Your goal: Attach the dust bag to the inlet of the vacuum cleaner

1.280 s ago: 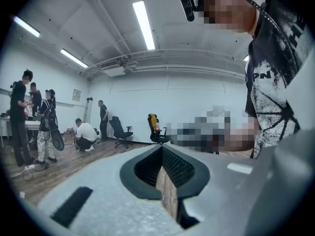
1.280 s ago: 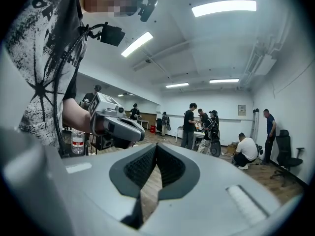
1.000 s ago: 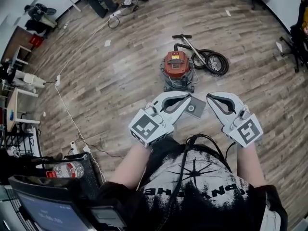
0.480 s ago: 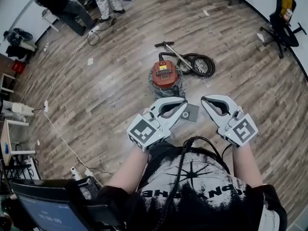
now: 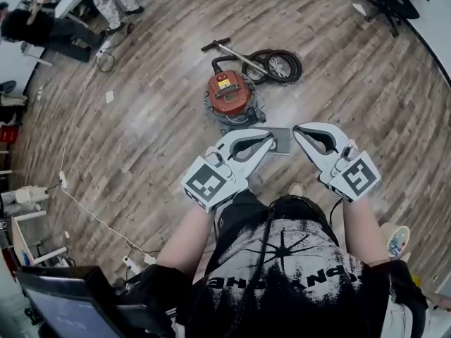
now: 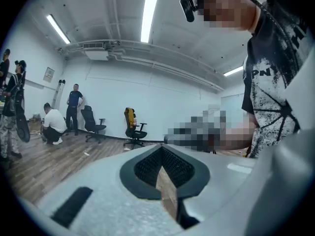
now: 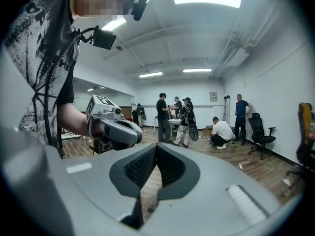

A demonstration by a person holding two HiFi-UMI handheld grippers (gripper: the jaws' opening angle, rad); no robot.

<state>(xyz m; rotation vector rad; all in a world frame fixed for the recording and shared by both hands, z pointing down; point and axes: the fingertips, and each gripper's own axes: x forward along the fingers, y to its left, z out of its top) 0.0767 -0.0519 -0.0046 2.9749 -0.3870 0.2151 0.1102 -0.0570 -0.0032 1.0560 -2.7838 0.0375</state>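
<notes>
Currently in hand: approach; nothing gripped yet.
Left gripper (image 5: 267,139): jaws closed, empty.
Right gripper (image 5: 298,129): jaws closed, empty.
Dust bag (image 5: 283,142): probably the flat grey square on the floor (image 5: 141,139), just beside the vacuum cleaner (image 5: 227,96), between both gripper tips.
Technique: open jaws before reaching; pinch one edge; keep collar facing inlet.
Inlet: not made out.

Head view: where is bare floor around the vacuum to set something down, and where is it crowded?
Bare floor lies left of the vacuum cleaner, out to the white cable, and right of the coiled hose. Crowded: the hose side behind the vacuum, and its front, where a grey flat piece lies.
</notes>
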